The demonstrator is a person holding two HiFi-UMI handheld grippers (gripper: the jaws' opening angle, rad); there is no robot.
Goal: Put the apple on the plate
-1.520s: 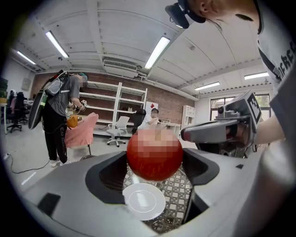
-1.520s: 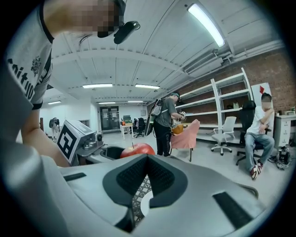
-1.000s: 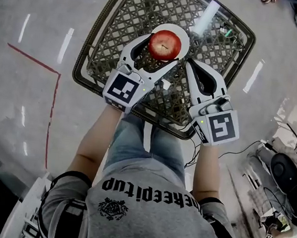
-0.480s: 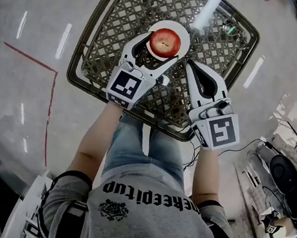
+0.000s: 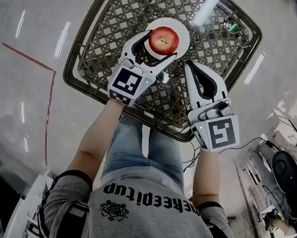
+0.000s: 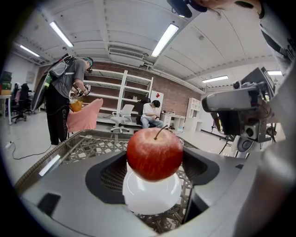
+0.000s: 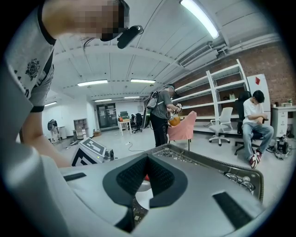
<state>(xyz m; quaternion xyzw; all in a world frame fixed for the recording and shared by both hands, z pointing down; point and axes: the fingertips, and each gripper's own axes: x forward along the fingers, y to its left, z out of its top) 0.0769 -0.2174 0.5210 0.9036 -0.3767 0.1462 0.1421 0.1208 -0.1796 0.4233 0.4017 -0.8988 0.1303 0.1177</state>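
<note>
A red apple sits between the jaws of my left gripper, which is shut on it. Directly beneath it is a small white plate. In the left gripper view the apple stands stem up over the plate, and I cannot tell if it touches. Just right of the plate, my right gripper points at it with the jaws closed on nothing. The right gripper view shows its pads meeting, with a bit of plate behind them.
Plate and grippers are over a square woven lattice table with a dark raised rim. A red line runs across the shiny floor on the left. Cables and equipment lie at the right. People, chairs and shelves stand far off.
My left gripper has carried the apple a little farther forward, so that it is centred over the plate. The right gripper has hardly moved.
</note>
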